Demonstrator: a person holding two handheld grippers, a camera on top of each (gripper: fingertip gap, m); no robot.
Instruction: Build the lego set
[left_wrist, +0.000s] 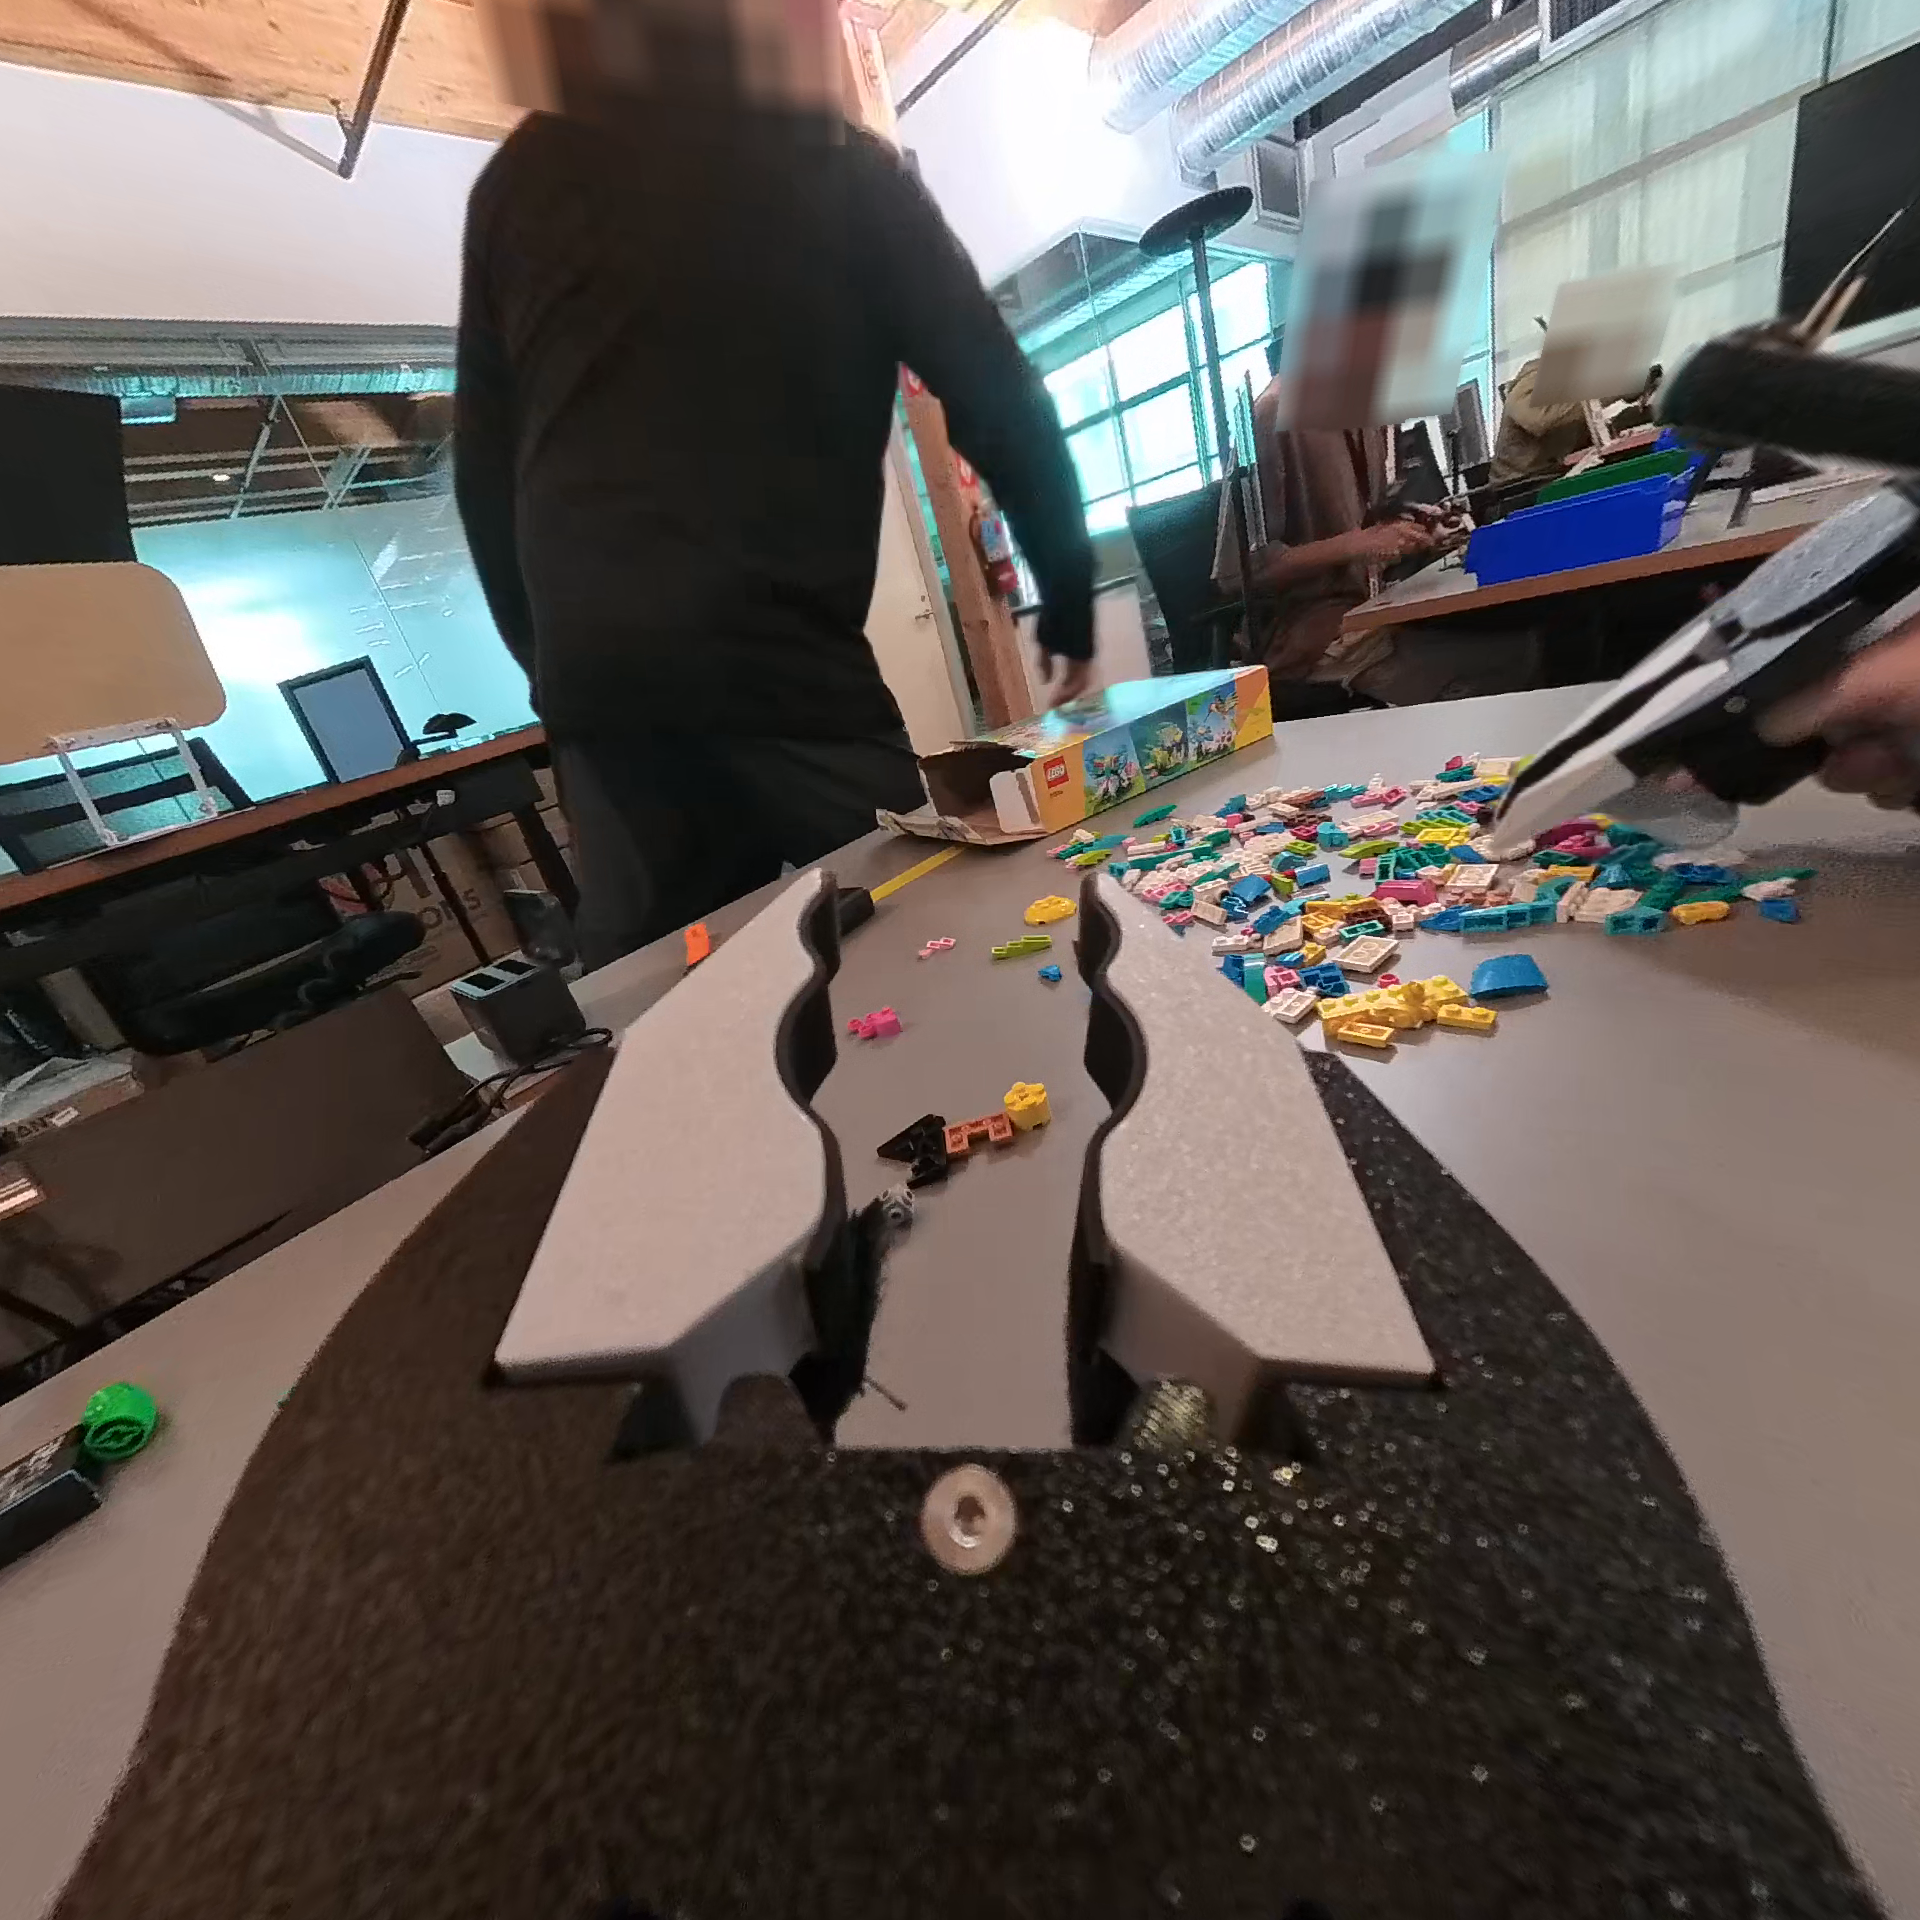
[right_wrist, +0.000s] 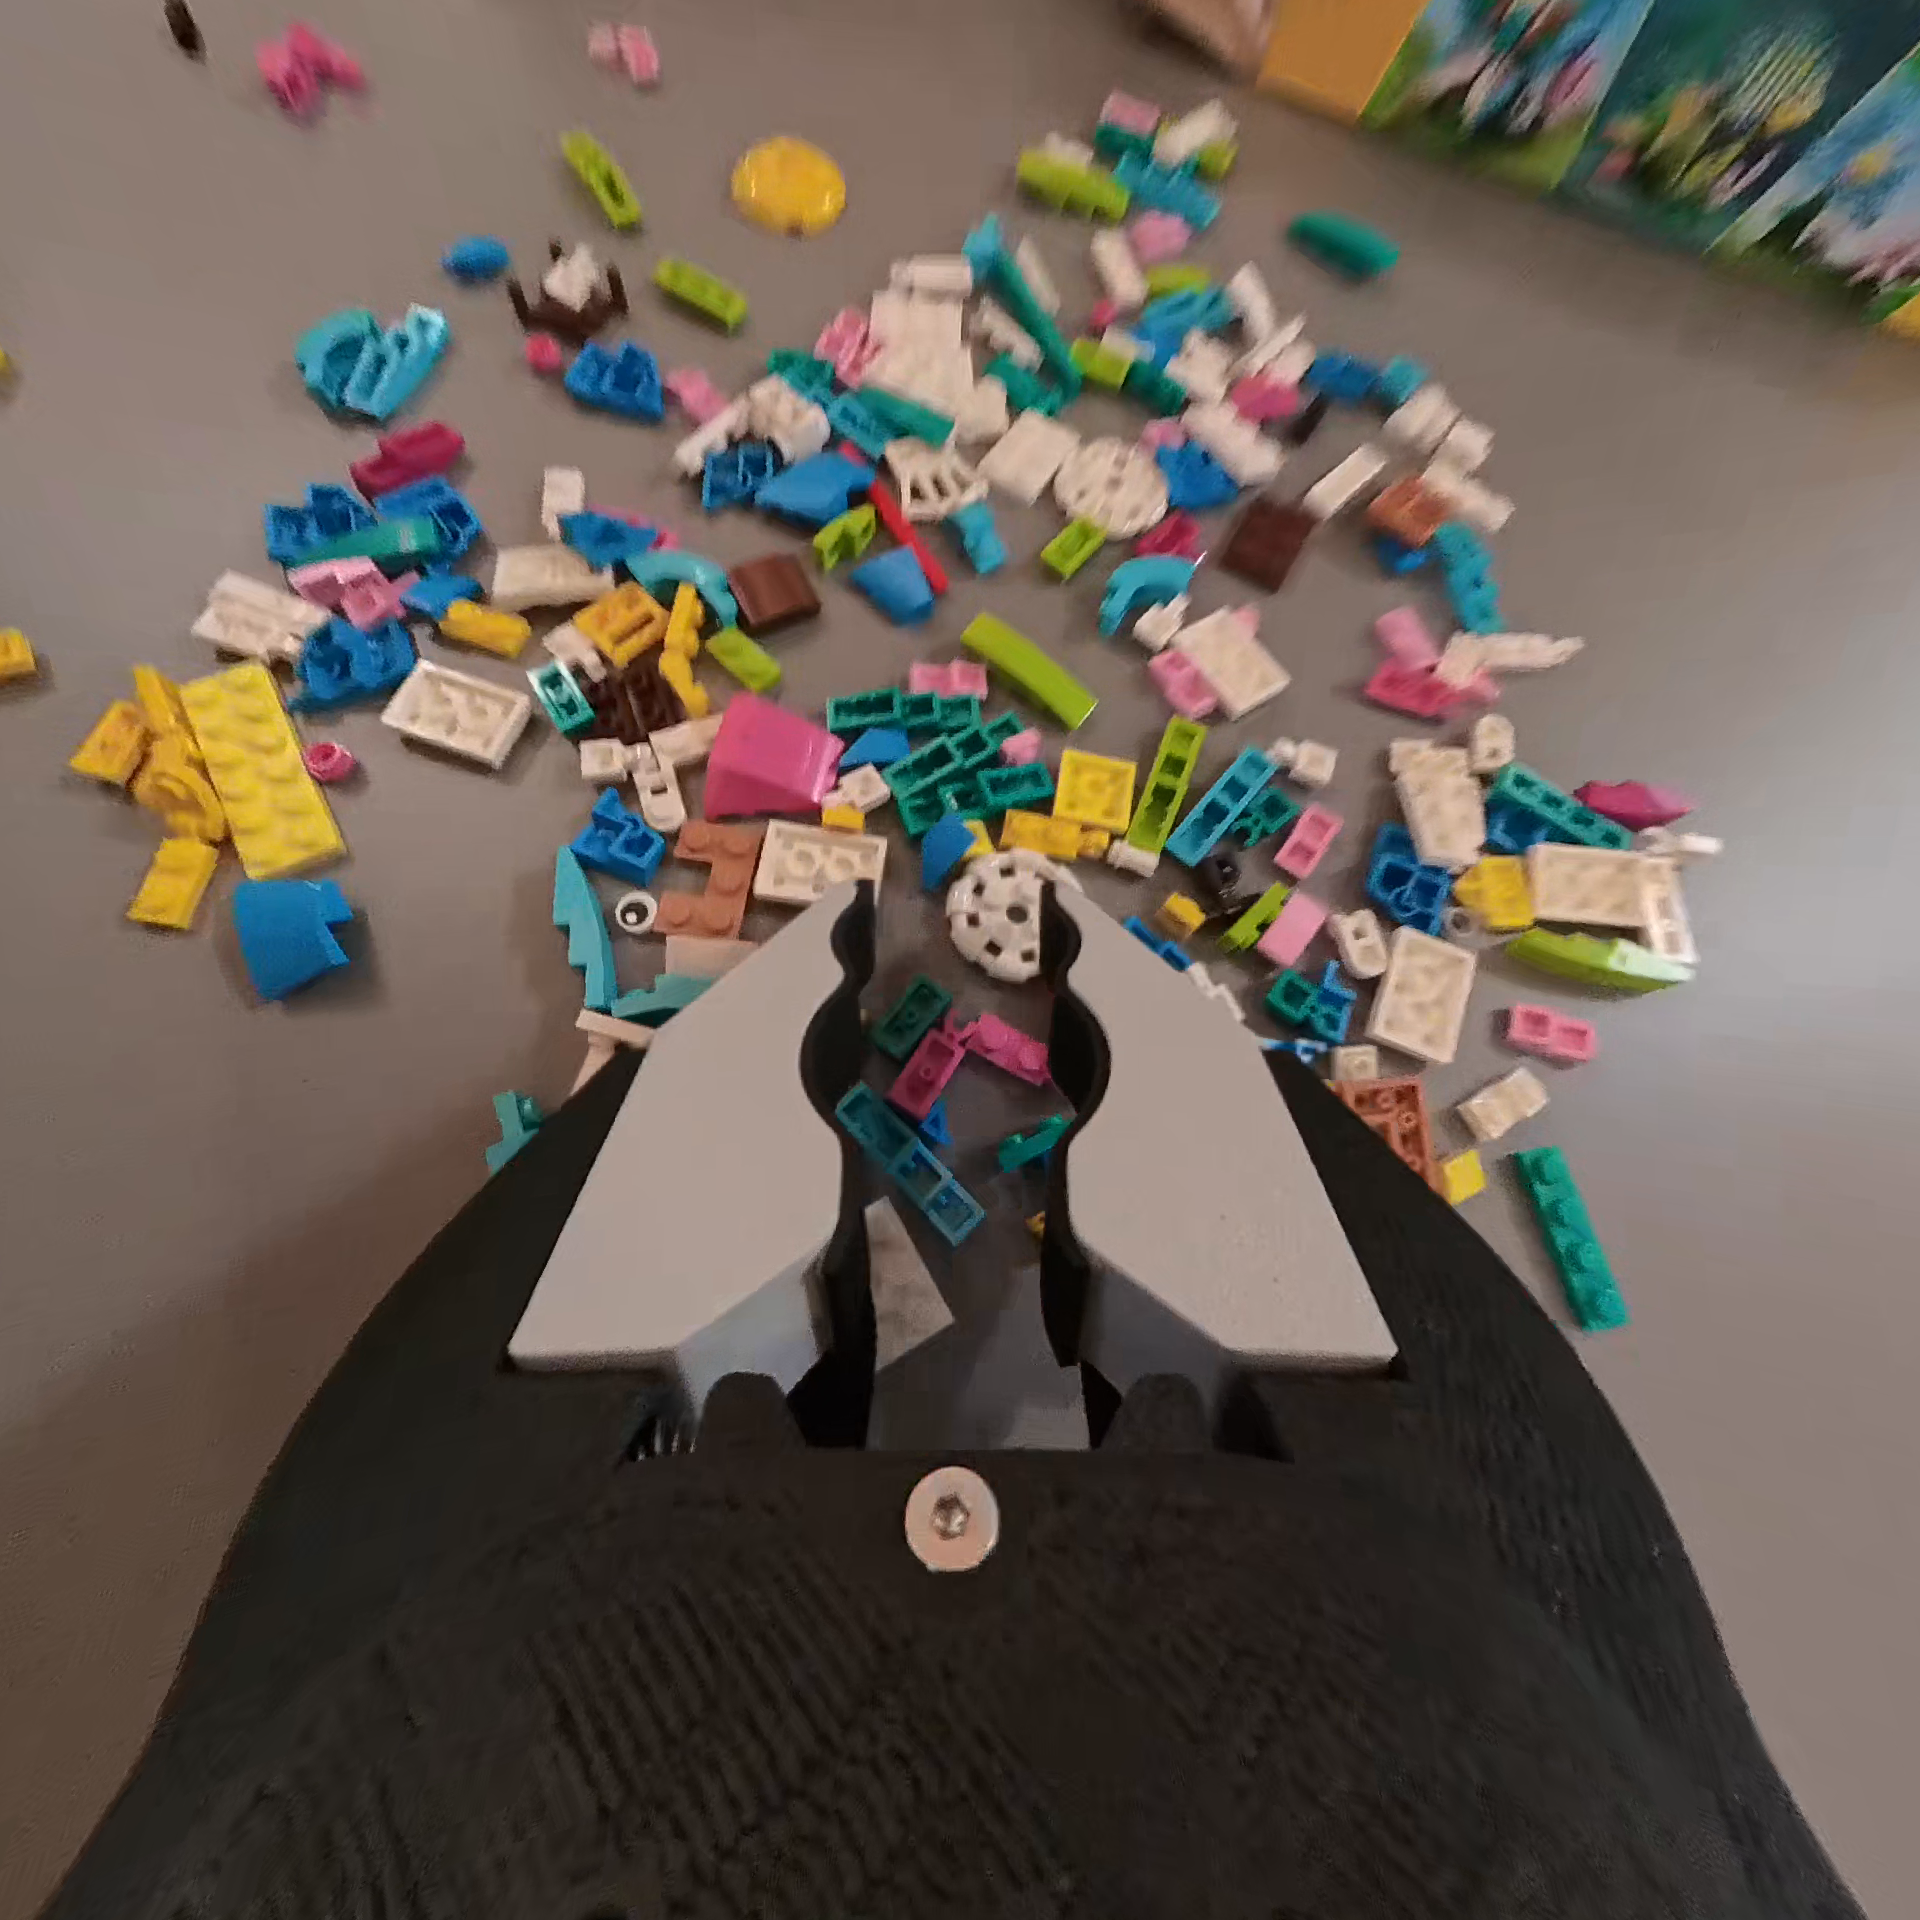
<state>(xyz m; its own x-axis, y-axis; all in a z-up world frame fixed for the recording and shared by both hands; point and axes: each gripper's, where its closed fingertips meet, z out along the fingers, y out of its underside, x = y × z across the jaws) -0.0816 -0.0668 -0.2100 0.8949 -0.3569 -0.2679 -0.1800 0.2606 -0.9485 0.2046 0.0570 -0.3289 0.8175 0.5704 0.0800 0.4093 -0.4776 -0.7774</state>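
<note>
A wide pile of loose lego pieces (left_wrist: 1382, 883) in teal, blue, white, yellow, pink and green lies on the grey table. My left gripper (left_wrist: 956, 894) is open and empty, low over the table left of the pile. A small black and orange piece cluster (left_wrist: 951, 1138) and a yellow round piece (left_wrist: 1027, 1103) lie between its fingers' line. My right gripper (right_wrist: 961, 899) is open over the pile (right_wrist: 935, 623), its tips beside a white round plate (right_wrist: 1003, 914); teal and pink pieces lie under its jaws. It also shows in the left wrist view (left_wrist: 1527, 800), tips down in the pile.
The opened lego box (left_wrist: 1101, 769) lies at the table's far edge; it also shows in the right wrist view (right_wrist: 1662, 135). A person in black (left_wrist: 727, 468) stands behind the table. A green round object (left_wrist: 120, 1423) lies at the near left. Blue bins (left_wrist: 1579, 530) sit on another desk. Spacing between my two grippers at the tips: around 35 centimetres. The green round object (left_wrist: 120, 1423) is about 30 centimetres from my left fingertips and 55 centimetres from my right.
</note>
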